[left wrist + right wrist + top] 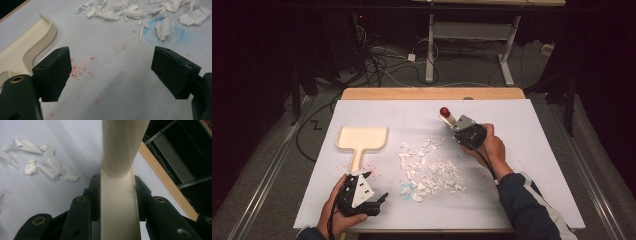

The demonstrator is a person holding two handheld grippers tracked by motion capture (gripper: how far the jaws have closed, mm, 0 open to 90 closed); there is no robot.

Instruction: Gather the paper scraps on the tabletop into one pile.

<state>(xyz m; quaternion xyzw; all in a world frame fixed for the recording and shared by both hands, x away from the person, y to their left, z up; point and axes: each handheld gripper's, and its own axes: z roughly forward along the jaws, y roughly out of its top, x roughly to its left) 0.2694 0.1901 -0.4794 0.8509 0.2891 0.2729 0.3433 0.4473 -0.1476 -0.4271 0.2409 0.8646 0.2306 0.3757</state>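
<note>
Right gripper [458, 127]: held just beyond the far right edge of the scraps, its jaws clamped on the cream handle of a brush [120, 195]. In the right gripper view the handle is seen pinched between both black jaws.
Brush: a cream handle with a red tip [445, 112] that points up and away toward the far side of the table. The bristle end cannot be made out, so it cannot be told whether it touches the sheet. The grip low on the handle is judged to give control for sweeping.
Left gripper [373, 189]: rested near the front left edge, jaws apart with nothing between them; bare sheet with red specks is seen between the pads [53, 73] in the left gripper view. It is aimed toward the dustpan handle, probably so that the pan can be taken up and steadied.
Dustpan [362, 138]: laid flat at the left of the scraps, scoop end far, handle near, just beyond the left gripper and not touched by it.
Paper scraps [429, 170]: torn white pieces scattered in the middle of the sheet, between dustpan and brush, some lying on a faint blue smear [162, 32].
White sheet [522, 150]: spread over the wooden table [432, 93], so that the mess is kept on one surface.
Step in hand: the scraps are judged not yet gathered; brush on the right and pan on the left bracket the pile for a sweep leftward.
</note>
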